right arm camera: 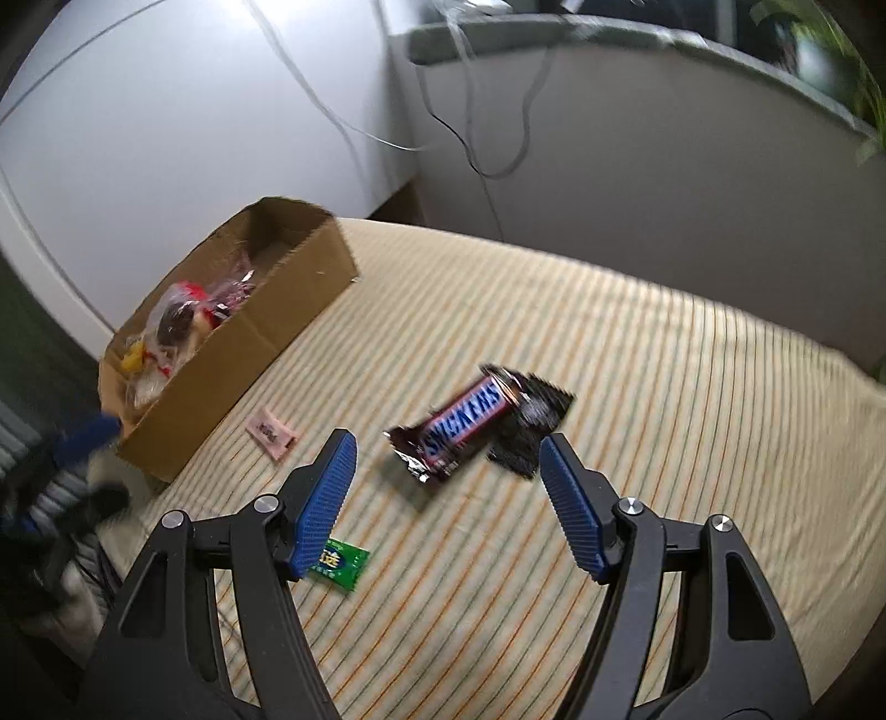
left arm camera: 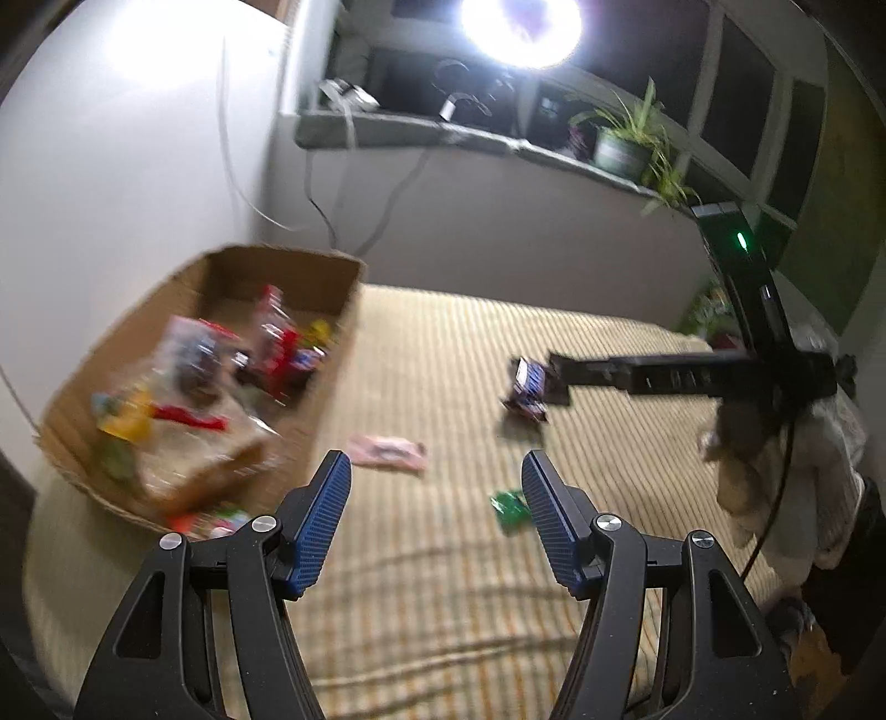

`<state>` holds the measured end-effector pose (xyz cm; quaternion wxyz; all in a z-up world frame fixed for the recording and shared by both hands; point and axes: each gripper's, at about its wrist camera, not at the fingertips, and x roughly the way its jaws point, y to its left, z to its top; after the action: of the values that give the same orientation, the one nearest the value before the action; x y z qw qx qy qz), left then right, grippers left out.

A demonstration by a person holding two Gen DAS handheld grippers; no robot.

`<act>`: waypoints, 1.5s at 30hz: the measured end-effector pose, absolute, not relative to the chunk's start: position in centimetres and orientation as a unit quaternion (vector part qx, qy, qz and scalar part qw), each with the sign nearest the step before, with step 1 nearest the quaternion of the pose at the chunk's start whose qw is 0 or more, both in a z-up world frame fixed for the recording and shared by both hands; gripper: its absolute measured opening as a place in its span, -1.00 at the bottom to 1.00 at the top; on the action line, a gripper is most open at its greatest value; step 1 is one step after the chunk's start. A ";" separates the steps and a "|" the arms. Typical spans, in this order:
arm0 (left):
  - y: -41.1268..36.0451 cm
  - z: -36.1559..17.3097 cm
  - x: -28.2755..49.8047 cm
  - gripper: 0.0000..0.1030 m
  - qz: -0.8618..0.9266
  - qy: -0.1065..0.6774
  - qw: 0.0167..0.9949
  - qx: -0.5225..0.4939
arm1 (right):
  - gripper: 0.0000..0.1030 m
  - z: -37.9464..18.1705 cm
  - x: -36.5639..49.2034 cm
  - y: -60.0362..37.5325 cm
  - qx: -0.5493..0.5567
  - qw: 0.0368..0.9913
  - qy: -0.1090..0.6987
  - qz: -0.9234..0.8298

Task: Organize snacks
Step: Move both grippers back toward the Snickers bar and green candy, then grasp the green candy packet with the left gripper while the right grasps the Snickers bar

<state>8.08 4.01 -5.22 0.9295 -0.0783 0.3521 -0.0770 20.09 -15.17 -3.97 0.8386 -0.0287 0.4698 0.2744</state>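
Observation:
A cardboard box [left arm camera: 332, 354] holding several snack packs stands at the left of a striped cloth surface; it also shows in the right wrist view [right arm camera: 260, 354]. A Snickers bar [right arm camera: 465, 423] lies on a dark wrapper [right arm camera: 534, 426] just beyond my open right gripper [right arm camera: 446, 448]. A pink packet [right arm camera: 272, 433] and a green packet [right arm camera: 338, 562] lie nearer. My left gripper [left arm camera: 437, 471] is open and empty above the cloth, right of the box. In the left wrist view I see the Snickers bar [left arm camera: 526, 387], pink packet [left arm camera: 390, 451], green packet [left arm camera: 509, 507] and the right gripper [left arm camera: 559, 379] by the bar.
A white wall and hanging cables stand behind the box. A window ledge [left arm camera: 421, 130] with a potted plant [left arm camera: 626, 144] and a bright lamp [left arm camera: 520, 27] runs along the back. The striped cloth [right arm camera: 637, 360] stretches to the right.

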 end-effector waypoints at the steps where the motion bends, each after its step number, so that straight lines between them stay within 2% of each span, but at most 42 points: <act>1: 3.5 -5.6 8.3 0.24 -0.083 0.358 0.927 -0.074 | 0.39 -4.2 20.3 -15.4 -0.017 0.834 0.476 0.278; 12: 0.3 -7.9 11.3 0.24 -0.139 0.400 0.904 -0.057 | 0.39 -6.5 22.0 -13.7 0.037 0.801 0.520 0.295; 16: 0.3 -8.5 12.9 0.08 -0.149 0.408 0.898 -0.067 | 0.39 -7.4 23.1 -13.1 0.054 0.793 0.536 0.283; 20: -0.3 -9.3 13.8 0.07 -0.168 0.422 0.889 -0.055 | 0.38 -8.2 24.0 -12.7 0.056 0.791 0.549 0.264; 23: -0.6 -9.8 14.2 0.07 -0.178 0.430 0.884 -0.051 | 0.29 -8.7 24.5 -12.2 0.046 0.793 0.554 0.251; 27: -1.5 -10.2 13.9 0.07 -0.193 0.438 0.878 -0.032 | 0.27 -8.7 24.7 -11.3 0.021 0.798 0.550 0.244; 30: -2.5 -10.2 13.4 0.04 -0.197 0.439 0.877 -0.010 | 0.20 -8.8 24.7 -10.6 -0.004 0.803 0.547 0.238; 41: -5.4 -10.3 12.6 -0.23 -0.164 0.432 0.886 0.043 | -0.31 -8.7 24.2 -10.2 -0.062 0.813 0.535 0.220; 45: -5.3 -10.3 12.3 -0.25 -0.162 0.428 0.888 0.042 | -0.39 -8.6 23.8 -10.7 -0.069 0.815 0.531 0.220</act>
<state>12.34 -5.30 -10.28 0.8879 0.0421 0.4284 -0.1622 23.81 -10.69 -8.60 0.8151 -0.0688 0.5313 0.2205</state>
